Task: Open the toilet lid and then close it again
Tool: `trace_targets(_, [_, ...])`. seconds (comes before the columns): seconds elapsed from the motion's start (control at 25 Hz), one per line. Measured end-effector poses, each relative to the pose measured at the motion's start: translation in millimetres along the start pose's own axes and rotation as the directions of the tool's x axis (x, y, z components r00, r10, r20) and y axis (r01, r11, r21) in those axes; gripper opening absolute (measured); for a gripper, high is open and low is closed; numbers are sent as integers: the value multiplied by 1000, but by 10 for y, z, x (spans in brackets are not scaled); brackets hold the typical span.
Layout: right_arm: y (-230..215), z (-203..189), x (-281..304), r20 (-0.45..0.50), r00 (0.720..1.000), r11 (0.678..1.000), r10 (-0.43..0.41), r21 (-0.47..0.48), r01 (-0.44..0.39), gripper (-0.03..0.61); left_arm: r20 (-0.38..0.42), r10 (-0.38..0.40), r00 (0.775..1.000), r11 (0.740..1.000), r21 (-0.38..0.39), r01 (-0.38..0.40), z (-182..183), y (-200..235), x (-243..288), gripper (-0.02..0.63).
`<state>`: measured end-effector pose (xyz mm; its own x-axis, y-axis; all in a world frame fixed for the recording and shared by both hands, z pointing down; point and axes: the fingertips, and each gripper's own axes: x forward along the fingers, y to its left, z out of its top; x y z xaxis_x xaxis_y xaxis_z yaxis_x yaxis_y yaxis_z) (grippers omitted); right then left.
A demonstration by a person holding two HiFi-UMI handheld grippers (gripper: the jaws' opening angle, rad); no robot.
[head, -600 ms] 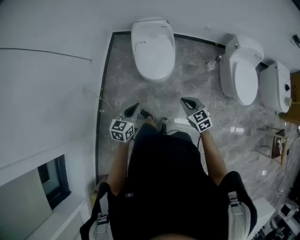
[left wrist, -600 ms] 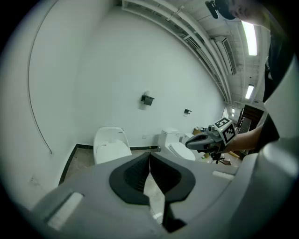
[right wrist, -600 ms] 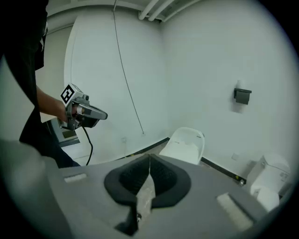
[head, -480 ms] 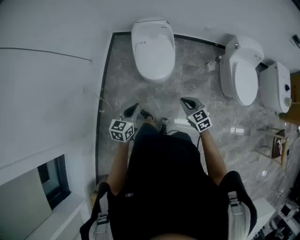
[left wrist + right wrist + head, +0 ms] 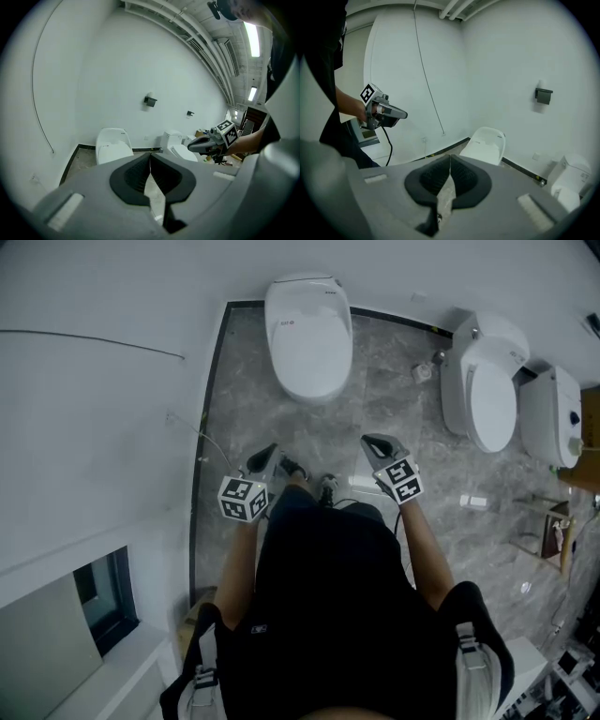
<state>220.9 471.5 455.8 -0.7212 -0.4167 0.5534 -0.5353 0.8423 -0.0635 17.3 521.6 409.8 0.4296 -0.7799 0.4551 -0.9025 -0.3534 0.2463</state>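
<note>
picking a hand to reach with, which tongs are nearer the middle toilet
Right. The right tongs are down-left of the middle toilet in the head view; the left tongs are much farther left.

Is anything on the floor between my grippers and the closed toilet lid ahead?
Nothing visible does. Only bare marble floor lies between the left gripper, the right gripper and the closed toilet lid. Both grippers are shut and empty. The other toilet stands off to the right, out of the path.
</note>
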Motion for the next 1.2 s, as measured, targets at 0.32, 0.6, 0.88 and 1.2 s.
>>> trace_targets(0.32, [-4, 25, 83, -17, 1000, 1000, 2, -7, -2, 5, -2, 18, 1000, 999, -26, -18, -40, 123, -39, 12])
trace_targets(0.6, [-78, 93, 215, -44, 999, 1000, 0, 2, 0, 5, -10, 6, 1000, 999, -39, -6, 32, 269, 55, 12])
trace_targets(0.88, [-147, 197, 437, -68, 998, 1000, -7, -2, 7, 5, -29, -22, 999, 998, -51, 21, 75, 530, 238, 12])
trace_targets(1.2, [-357, 412, 794, -93, 995, 999, -30, 10, 31, 5, -47, -73, 996, 997, -44, 71, 321, 933, 581, 12])
